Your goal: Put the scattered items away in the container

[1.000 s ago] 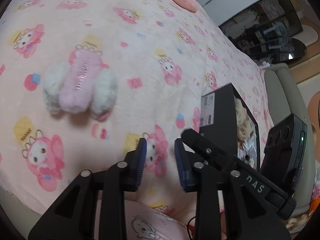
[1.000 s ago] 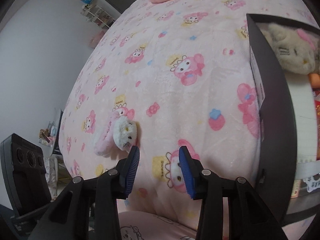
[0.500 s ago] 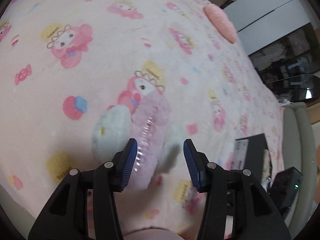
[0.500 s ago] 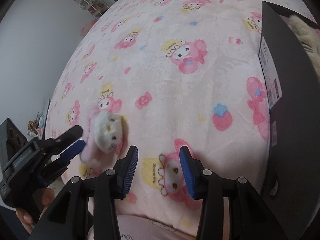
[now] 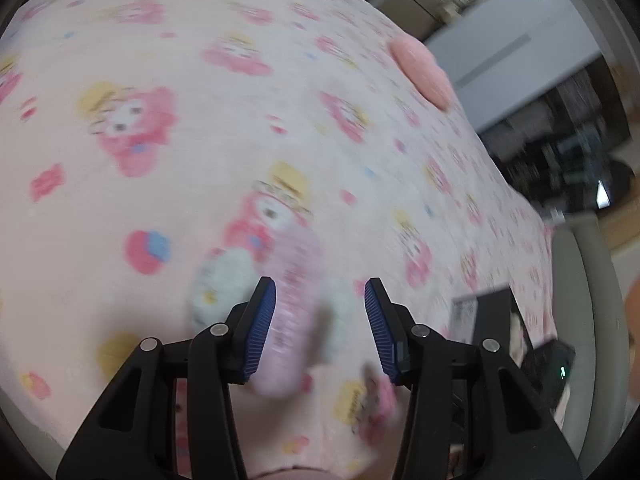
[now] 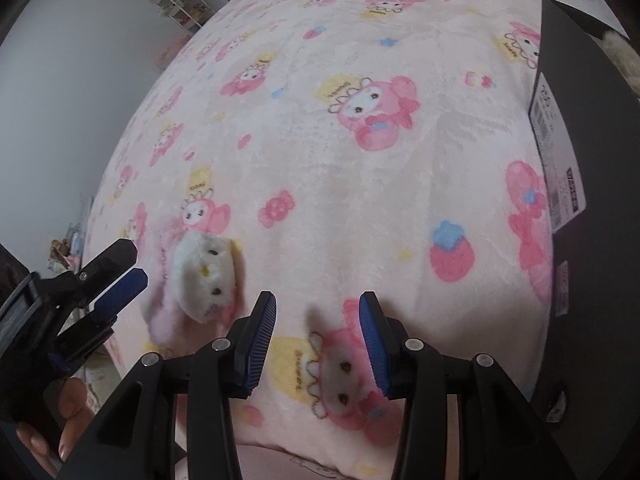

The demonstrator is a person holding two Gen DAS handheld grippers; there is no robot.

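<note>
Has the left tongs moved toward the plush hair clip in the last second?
Yes. The left tongs have advanced across the pink blanket and now straddle the plush hair clip, open, away from the black box.

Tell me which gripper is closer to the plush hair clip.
The left gripper: its open fingers straddle the pink-and-white plush hair clip. The right gripper hangs open beside it, over bare blanket.

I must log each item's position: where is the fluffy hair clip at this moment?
The hair clip lies on the pink blanket, between the open fingers of the left gripper; in the right wrist view it is at lower left, far from the black box.
</note>
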